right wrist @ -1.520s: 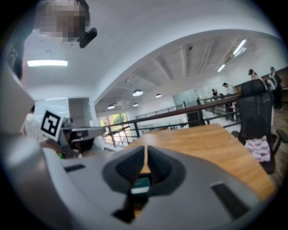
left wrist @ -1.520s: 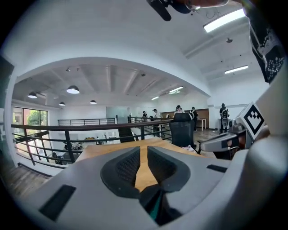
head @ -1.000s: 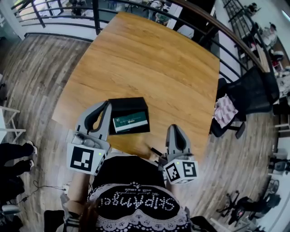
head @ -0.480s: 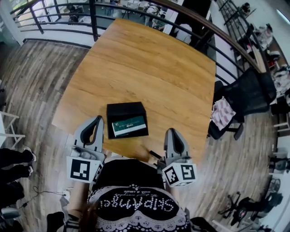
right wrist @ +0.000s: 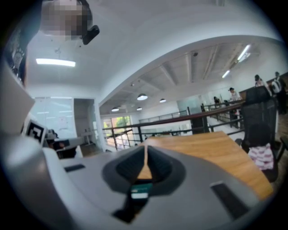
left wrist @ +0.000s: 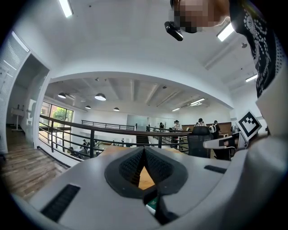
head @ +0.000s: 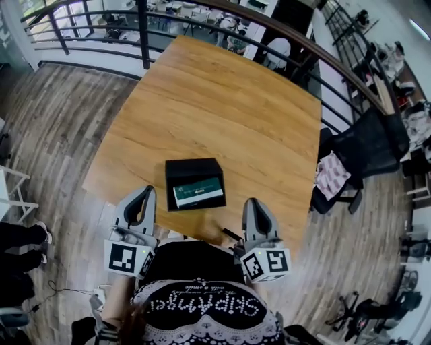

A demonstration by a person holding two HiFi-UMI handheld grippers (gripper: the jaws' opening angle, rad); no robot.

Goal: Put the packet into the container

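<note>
Under both grippers, a warm wooden table (head: 222,101) is seen, bare apart from one black container (head: 192,168) parked near its close edge, just ahead of the jaw tips and between the two tools, a bit nearer the left one. The packet (head: 198,192), green with a white strip, is already laid flat inside that container. The left gripper (head: 144,191) is held closed with nothing in it, pads pressed together at the tips, and the right gripper (head: 250,202) is likewise shut and empty; neither one is touching the container. Grey-brown plank flooring (head: 54,114) is spread around the table, a black railing (head: 87,17) is curved round its far side, and a black office chair (head: 374,145) with a pink cloth (head: 331,172) is parked well off beyond the right gripper. As for writing: print on the packet is too small to be read, and white lettering on the person's black shirt (head: 202,300) is seen upside down, so it can't be made out for sure. Black-and-white square markers are carried on each gripper's cube (head: 128,258).
</note>
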